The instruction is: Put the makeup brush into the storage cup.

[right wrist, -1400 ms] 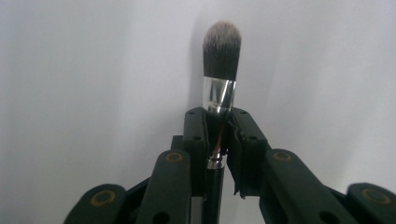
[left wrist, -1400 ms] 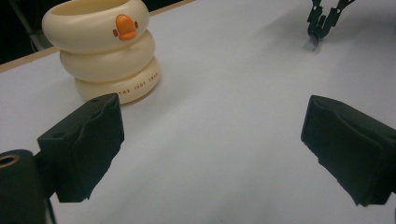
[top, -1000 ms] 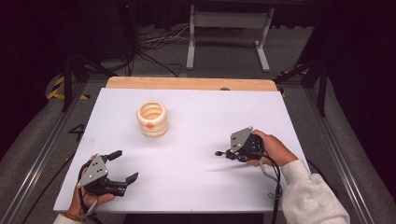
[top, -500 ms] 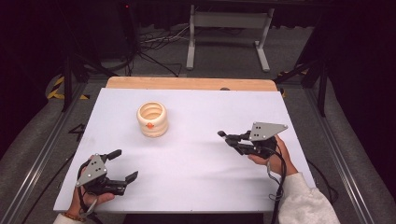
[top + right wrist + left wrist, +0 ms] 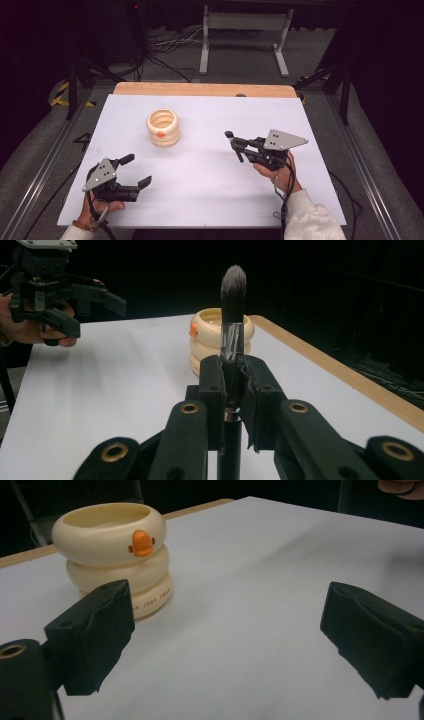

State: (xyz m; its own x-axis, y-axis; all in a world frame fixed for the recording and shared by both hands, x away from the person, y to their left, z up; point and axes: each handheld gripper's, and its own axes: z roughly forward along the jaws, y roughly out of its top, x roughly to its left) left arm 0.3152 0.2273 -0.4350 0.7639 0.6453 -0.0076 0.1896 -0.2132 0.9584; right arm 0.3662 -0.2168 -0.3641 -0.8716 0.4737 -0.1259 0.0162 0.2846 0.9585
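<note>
On the near-left of the white table [image 5: 200, 190] my left gripper [image 5: 131, 171] rests low in my left hand [image 5: 102, 205], just where it sat a second ago, its jaws spread wide with nothing between them. Through the left gripper view the two black pads [image 5: 95, 632] stand far apart over bare tabletop, and beyond the left one sits the cream ringed cup [image 5: 116, 555], upright, its small orange beak [image 5: 141, 542] turned toward me. From above, that cup [image 5: 163, 127] stands on the left half of the table, well apart from both my grippers.

Moving right, my right gripper [image 5: 235, 145] has changed most: a second ago it was curled close in my right hand [image 5: 277, 172] with the grey plate tipped up; since then it has swung out and levelled, and now reaches leftward with the plate [image 5: 284, 139] lying flat on top. Its jaws are closed tight on a makeup brush [image 5: 232, 325], gripping the clear part of the shaft just below the bristles. In the right gripper view the brush runs straight along the line of my jaws, dark handle at the bottom, grey-tipped bristle head [image 5: 233, 282] at the far end, aimed at the cup [image 5: 220, 337]. From above its long axis lies roughly left-right, head toward the left, well short of the cup
</note>
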